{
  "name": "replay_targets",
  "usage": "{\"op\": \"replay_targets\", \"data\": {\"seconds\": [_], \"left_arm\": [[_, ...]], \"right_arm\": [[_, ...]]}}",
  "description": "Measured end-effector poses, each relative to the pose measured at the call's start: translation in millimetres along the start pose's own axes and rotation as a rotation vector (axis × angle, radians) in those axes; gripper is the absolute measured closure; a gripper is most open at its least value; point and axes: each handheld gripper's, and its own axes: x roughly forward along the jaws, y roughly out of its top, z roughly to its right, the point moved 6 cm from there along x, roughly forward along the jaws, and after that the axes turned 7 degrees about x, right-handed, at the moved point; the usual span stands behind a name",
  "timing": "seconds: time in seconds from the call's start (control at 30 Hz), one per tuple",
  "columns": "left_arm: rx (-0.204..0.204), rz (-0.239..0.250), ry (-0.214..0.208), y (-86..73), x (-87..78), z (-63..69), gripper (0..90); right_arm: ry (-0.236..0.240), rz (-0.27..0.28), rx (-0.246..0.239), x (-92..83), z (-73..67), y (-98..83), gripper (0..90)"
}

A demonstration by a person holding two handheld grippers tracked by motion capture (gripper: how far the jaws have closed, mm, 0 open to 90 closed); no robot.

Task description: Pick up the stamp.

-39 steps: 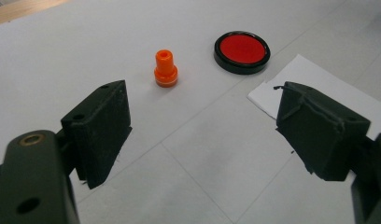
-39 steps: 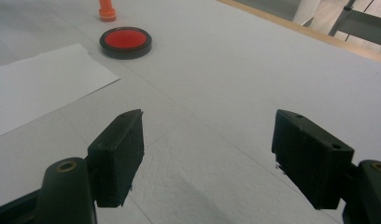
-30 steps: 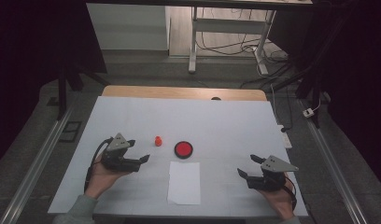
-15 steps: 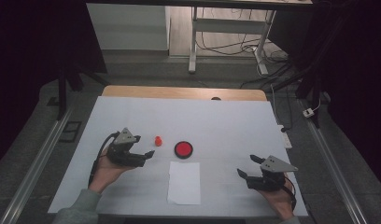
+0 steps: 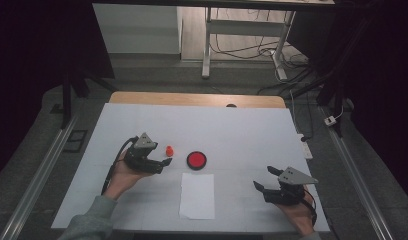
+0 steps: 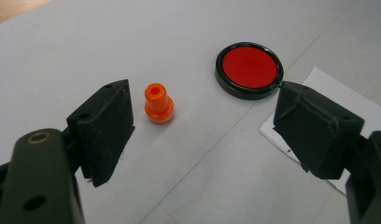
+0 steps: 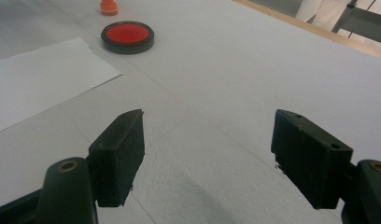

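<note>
left gripper: jaws apart, near orange stamp | right gripper: jaws apart | paper partly hidden

Bare table between left tool and stamp.

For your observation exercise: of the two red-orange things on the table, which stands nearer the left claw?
The small orange peg, upright beside the left claw; the red disc lies farther off, flat and black-rimmed.
</note>
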Motion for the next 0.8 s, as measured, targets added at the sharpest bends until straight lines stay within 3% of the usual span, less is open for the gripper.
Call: {"op": "replay_targets", "data": {"seconds": [0.2,0.33,0.8], "left_arm": [[-0.015,-0.005,-0.004,3.9,7.9,-4.6,21.2],[0.0,-0.019,0.004,6.2,13.1,-5.9,21.7],[-0.041,-0.053,0.007,-1.3,40.6,-19.7,24.5]], "right_arm": [[-0.002,-0.006,-0.002,1.0,-0.3,-0.3,25.4],[-0.001,0.002,-0.004,1.4,-1.8,1.6,25.6],[0.001,-0.018,-0.014,5.9,-3.8,0.3,25.7]]}}
